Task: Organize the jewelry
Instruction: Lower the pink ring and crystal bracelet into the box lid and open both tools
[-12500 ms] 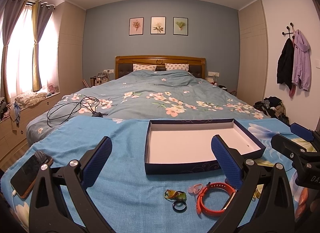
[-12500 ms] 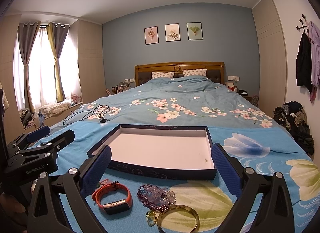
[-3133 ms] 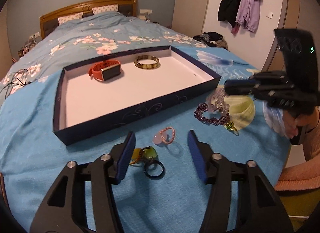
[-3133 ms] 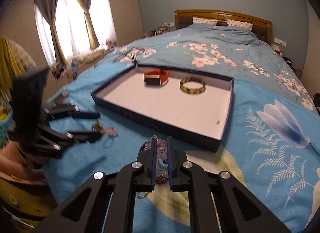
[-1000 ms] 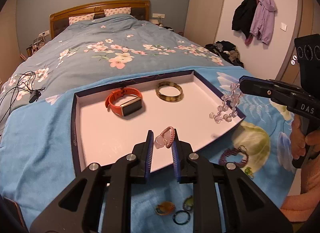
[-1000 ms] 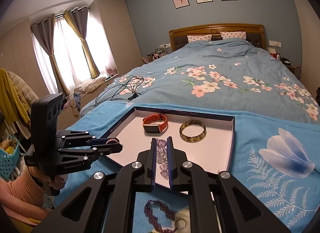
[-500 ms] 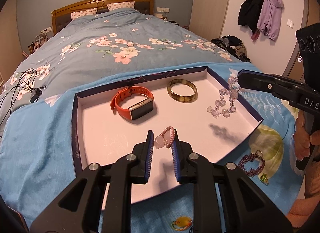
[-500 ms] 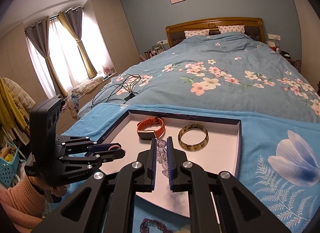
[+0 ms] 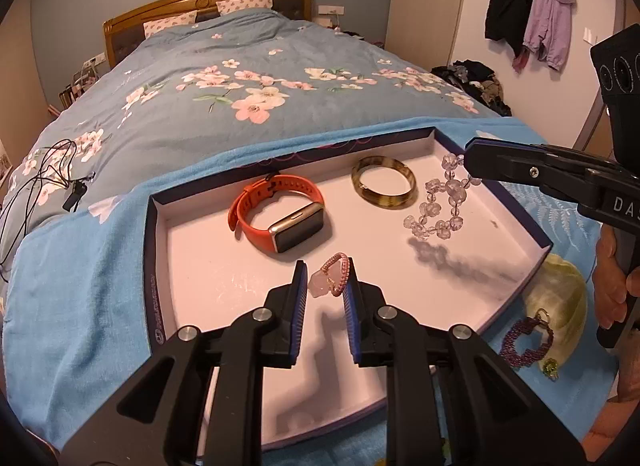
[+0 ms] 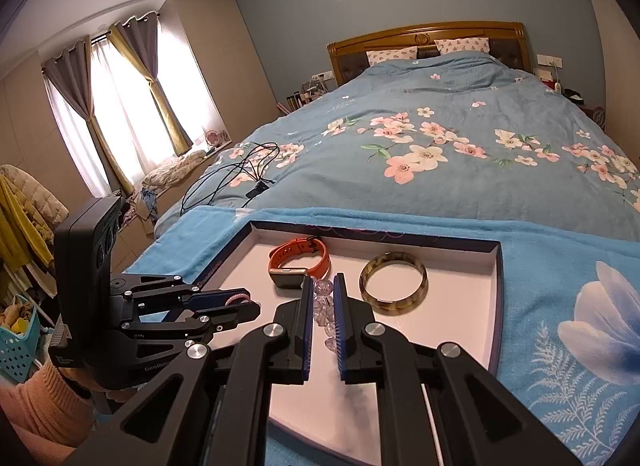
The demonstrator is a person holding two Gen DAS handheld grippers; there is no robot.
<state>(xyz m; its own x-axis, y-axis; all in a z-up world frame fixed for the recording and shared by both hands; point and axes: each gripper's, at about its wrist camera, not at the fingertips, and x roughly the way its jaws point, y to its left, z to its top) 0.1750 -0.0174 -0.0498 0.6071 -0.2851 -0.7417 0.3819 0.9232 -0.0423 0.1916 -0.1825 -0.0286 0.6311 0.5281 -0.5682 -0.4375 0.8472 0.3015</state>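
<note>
A dark blue tray (image 9: 160,250) with a white floor lies on a blue towel on the bed. In it lie an orange smartwatch (image 9: 280,213) and an amber bangle (image 9: 383,181). My left gripper (image 9: 325,284) is shut on a pink beaded bracelet (image 9: 334,276), held above the tray's near part. My right gripper (image 10: 320,298) is shut on a clear crystal bead bracelet (image 9: 438,205), which hangs above the tray's right side beside the bangle (image 10: 393,282). A purple bead bracelet (image 9: 526,340) lies on the towel right of the tray.
A small green-yellow charm (image 9: 550,368) lies by the purple bracelet. Black cables (image 10: 240,173) lie on the flowered duvet at the left. Coats (image 9: 532,21) hang on the right wall. A blue basket (image 10: 18,350) stands on the floor at left.
Both grippers have moved in over the tray and lower. The pink bracelet and the crystal bracelet stay held.
</note>
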